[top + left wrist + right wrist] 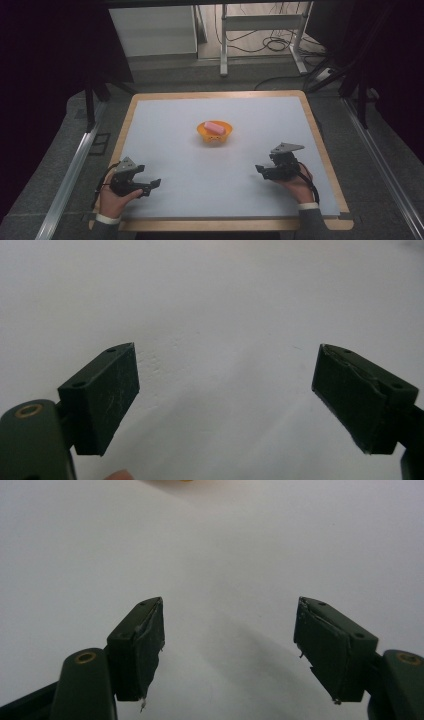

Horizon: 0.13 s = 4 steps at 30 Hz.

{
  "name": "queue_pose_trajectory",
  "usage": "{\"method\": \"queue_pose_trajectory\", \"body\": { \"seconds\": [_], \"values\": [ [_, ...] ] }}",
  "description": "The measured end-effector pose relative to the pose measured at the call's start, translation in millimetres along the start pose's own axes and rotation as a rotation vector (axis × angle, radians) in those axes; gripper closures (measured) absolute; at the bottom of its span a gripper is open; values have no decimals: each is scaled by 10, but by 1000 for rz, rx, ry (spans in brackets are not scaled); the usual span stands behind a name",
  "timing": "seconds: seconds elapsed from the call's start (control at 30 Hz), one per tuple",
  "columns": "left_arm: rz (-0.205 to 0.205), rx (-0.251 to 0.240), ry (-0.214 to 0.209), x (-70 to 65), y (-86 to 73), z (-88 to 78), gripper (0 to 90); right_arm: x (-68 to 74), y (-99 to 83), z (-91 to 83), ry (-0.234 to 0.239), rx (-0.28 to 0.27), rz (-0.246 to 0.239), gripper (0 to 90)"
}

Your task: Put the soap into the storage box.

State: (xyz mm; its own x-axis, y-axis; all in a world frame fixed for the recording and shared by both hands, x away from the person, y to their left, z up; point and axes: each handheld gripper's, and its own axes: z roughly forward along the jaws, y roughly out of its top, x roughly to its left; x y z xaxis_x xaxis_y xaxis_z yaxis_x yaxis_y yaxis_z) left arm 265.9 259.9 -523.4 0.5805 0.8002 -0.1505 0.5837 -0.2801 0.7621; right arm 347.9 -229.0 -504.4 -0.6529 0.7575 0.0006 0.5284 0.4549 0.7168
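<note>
An orange bowl (214, 132) stands near the middle of the white table top (175, 150), with a pink block (214, 126) lying inside it. My left gripper (151, 187) rests at the front left, held by a hand, jaws wide apart over bare white surface with nothing between its pads (107, 397). My right gripper (263, 171) sits at the front right, also open and empty, its pads (140, 647) spread over the white surface. A sliver of the orange bowl (186, 480) touches the top edge of the right gripper view.
The table has a wooden rim (320, 145). Beyond it stand a white frame (260, 30) and loose cables (275, 45) on the floor. Dark curtains flank both sides, and metal rails (70, 175) run along the table's sides.
</note>
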Motion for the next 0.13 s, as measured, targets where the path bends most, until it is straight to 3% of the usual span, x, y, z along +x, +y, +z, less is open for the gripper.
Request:
{"method": "queue_pose_trajectory", "body": {
  "seconds": [0.13],
  "values": [
    [0,-1,2,4,-1,-7,121,-4,3,-5,-4,-2,2,275]
  ]
}}
